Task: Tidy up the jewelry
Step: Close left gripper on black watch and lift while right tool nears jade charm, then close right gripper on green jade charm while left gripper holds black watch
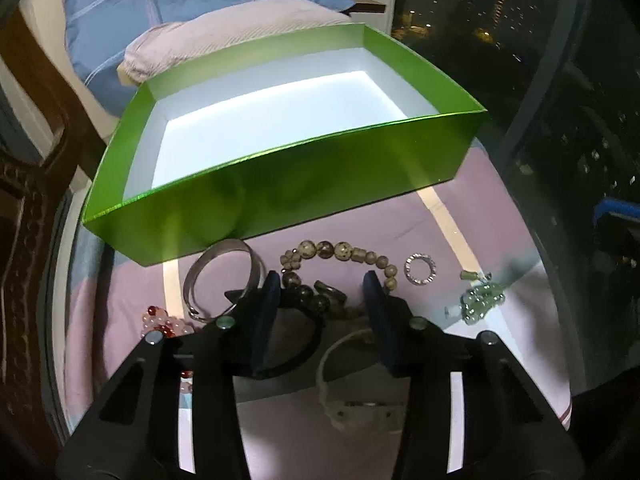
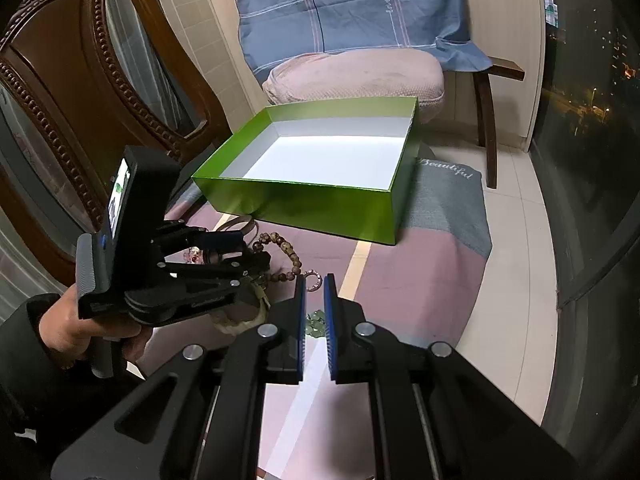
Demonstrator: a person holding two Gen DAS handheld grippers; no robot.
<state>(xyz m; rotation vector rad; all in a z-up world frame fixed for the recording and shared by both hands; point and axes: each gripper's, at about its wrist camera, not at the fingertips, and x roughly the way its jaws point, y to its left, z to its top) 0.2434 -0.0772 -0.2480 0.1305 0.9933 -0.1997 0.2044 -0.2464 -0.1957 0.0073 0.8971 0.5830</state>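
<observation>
Left jaws: the left gripper (image 1: 324, 292) hangs wide apart, nothing clamped, low over the middle of the jewelry pile.
Between the left fingers: dark beads of the beaded bracelet (image 1: 340, 254) and a chunky dark ring (image 1: 330, 292) sit right in the gap; whether a pad touches them, I can't tell.
Right jaws: the right gripper (image 2: 315, 304) is narrowed to a slim slot, nothing in it, hovering above the green bead cluster (image 2: 316, 322).
Just outside: silver bangle (image 1: 220, 276) to the left, touching the box's front wall; sparkly ring (image 1: 420, 274) to the right; red and pink beads (image 1: 160, 322) at the near left; a pale watch (image 1: 360, 392) under the left gripper.
Further out: the green box (image 1: 280, 200), white-lined and with nothing visible inside, waits just beyond the jewelry on the glass table (image 1: 520, 320).
Step in hand: opening pick, I'd say; nothing is boxed yet, and the left side is lining up on the bracelet or the ring.
Next move calls for: a short drop, pads closing on one strand only, then a lift clear of the front wall and a release inside. The pieces are crowded, so snagging a neighbour is the risk.
</observation>
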